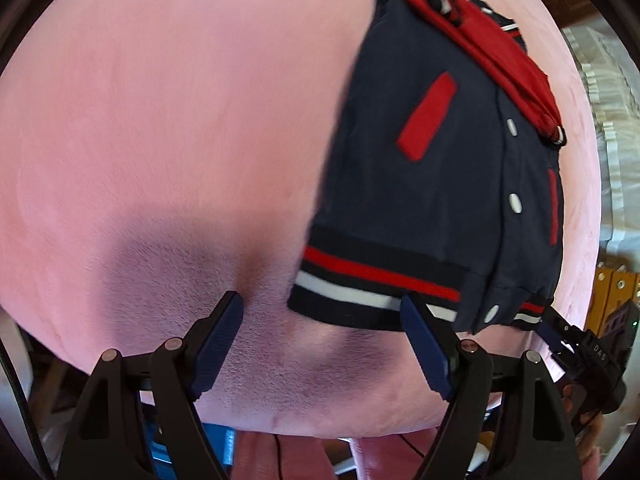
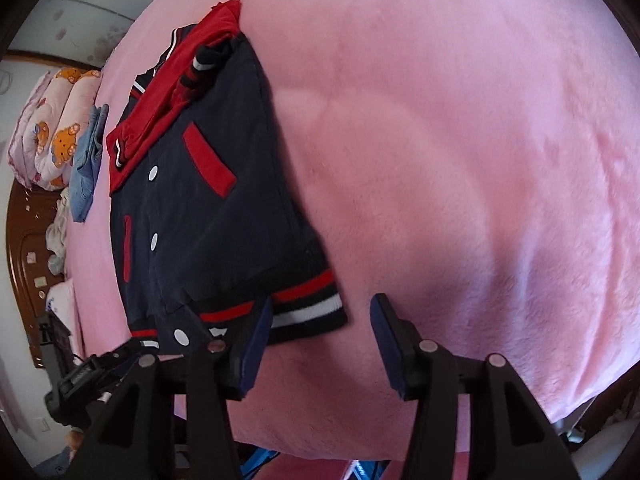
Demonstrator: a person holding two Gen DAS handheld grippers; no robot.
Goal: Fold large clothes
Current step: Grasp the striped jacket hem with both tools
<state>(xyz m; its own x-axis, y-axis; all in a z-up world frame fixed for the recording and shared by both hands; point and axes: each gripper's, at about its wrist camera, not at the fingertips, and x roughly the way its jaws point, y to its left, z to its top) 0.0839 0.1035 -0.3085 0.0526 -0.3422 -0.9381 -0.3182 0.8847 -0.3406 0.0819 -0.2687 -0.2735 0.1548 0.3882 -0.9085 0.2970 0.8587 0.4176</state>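
Observation:
A navy varsity jacket with red sleeves, red pocket trims, white snaps and a striped hem lies on the pink blanket, sleeves folded across its front. My left gripper is open and empty, just below the hem's left corner. In the right wrist view the jacket lies at left. My right gripper is open and empty by the hem's right corner. The right gripper also shows at the left wrist view's edge.
The pink blanket covers a bed. A bear-print pillow, a folded blue garment and a wooden headboard are at far left. The bed's near edge runs below my grippers.

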